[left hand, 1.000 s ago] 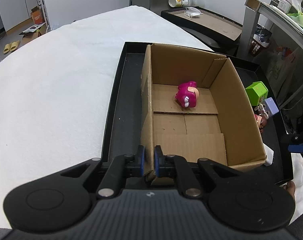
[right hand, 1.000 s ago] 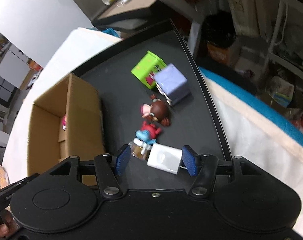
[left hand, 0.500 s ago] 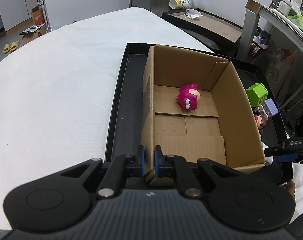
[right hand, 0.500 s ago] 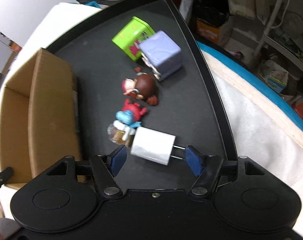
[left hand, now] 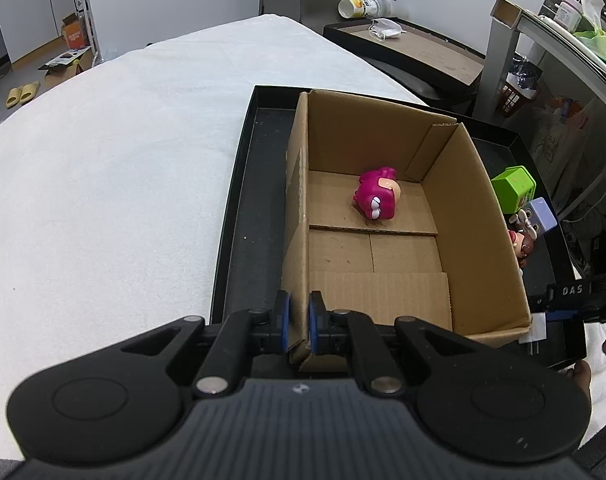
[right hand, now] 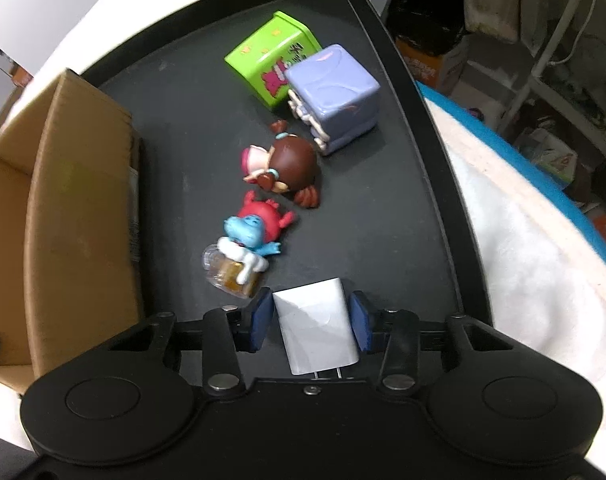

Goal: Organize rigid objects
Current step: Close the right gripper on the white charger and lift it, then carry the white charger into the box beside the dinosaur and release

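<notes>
My left gripper (left hand: 297, 320) is shut on the near left wall of the open cardboard box (left hand: 483, 240), which stands in a black tray (left hand: 247, 220). A pink toy (left hand: 377, 198) lies inside the box at the far end. My right gripper (right hand: 311, 312) points down at the tray (right hand: 199, 120) beside the box (right hand: 79, 200). Its jaws are closing on a white plug charger (right hand: 315, 328), blue pads against both sides, prongs toward the camera. Just beyond it lie a blue-and-red figurine (right hand: 255, 232), a brown-haired figurine (right hand: 291, 164), a purple cube (right hand: 335, 88) and a green cube (right hand: 269, 52).
The tray rests on a white cloth (left hand: 103, 180) that spreads far to the left. The tray's raised rim (right hand: 435, 160) runs close along the right of the toys. Shelves and clutter (left hand: 563, 20) stand behind on the right.
The right gripper sank toward the tray and its jaws came together on the white charger, which turned from crosswise to lengthwise. The left gripper and the box stayed put.
</notes>
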The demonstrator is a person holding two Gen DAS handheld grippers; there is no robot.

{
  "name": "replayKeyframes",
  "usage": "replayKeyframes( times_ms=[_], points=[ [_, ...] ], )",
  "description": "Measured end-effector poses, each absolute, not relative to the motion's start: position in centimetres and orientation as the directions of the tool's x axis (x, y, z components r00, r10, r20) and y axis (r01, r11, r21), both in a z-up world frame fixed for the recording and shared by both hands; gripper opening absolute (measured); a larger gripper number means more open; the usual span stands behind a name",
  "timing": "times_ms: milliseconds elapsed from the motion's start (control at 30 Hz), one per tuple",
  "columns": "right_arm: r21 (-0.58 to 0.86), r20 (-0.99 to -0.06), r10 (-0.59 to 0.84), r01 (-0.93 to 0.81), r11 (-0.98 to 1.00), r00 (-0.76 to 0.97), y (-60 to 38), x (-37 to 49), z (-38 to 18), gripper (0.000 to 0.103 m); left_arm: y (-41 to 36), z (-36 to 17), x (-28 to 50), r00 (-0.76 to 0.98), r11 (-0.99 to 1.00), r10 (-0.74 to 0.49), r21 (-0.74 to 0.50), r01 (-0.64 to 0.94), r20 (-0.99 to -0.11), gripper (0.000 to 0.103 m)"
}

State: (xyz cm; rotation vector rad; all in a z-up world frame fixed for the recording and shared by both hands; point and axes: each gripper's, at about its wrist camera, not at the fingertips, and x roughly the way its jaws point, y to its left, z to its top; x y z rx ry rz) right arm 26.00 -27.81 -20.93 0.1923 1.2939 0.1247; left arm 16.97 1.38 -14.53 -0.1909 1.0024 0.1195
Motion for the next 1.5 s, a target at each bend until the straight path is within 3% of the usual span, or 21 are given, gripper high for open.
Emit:
replayKeyframes(
  times_ms=[833,1500],
  points=[
    [0.377,-0.811,0.378,-0.095,0.921,0.446,-27.1,24.9,-15.3,0.038,0.9,-14.5,17.2,0.525,0.981,0.030,-0.075,-0.177,-0.851,0.009],
    [0.418,-0.658,0.452,-0.207,0.885,0.603,-24.8,24.7,-10.5,0.038,1.5,-14.6,17.3,0.520,0.983,0.005,-0.090,-0.158,-0.854,0.009]
  ],
)
